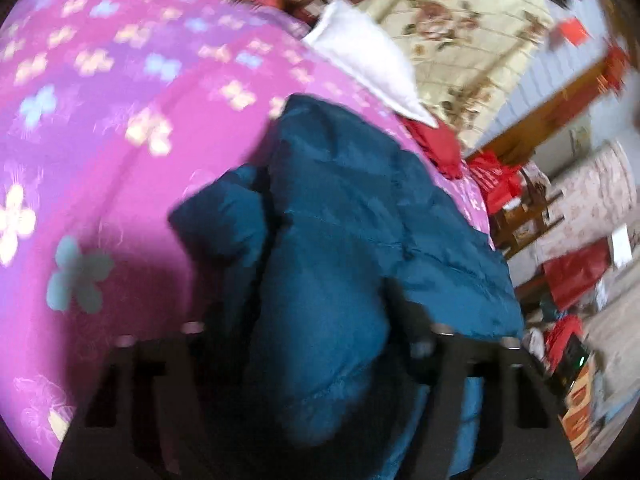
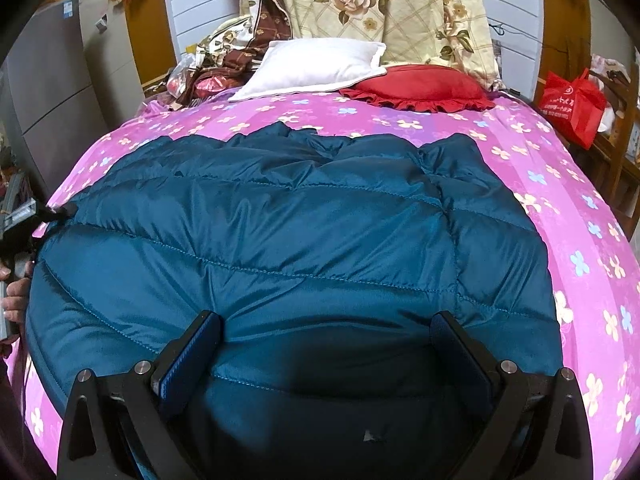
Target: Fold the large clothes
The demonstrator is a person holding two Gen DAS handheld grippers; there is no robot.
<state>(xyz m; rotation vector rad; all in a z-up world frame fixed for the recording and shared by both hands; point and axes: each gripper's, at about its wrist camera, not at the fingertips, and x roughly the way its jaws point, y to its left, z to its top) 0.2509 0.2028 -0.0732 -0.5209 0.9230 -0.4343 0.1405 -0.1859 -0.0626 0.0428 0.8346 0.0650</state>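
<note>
A large teal quilted puffer jacket (image 2: 280,232) lies spread across a pink flowered bed sheet (image 2: 560,200). My right gripper (image 2: 326,328) hovers just above its near part, jaws wide open and empty. In the left wrist view the picture is blurred; the jacket (image 1: 352,216) bulges up between the dark fingers of my left gripper (image 1: 320,320), which sits at the jacket's left edge. The fabric hides the fingertips, so I cannot tell whether the jaws are closed. The left gripper and a hand also show at the far left of the right wrist view (image 2: 16,232).
A white pillow (image 2: 316,66), a red frilled cushion (image 2: 420,84) and a folded rose-print quilt (image 2: 384,4) lie at the head of the bed. A red bag (image 2: 572,104) stands on wooden furniture at the right. A grey cabinet (image 2: 60,80) is at the left.
</note>
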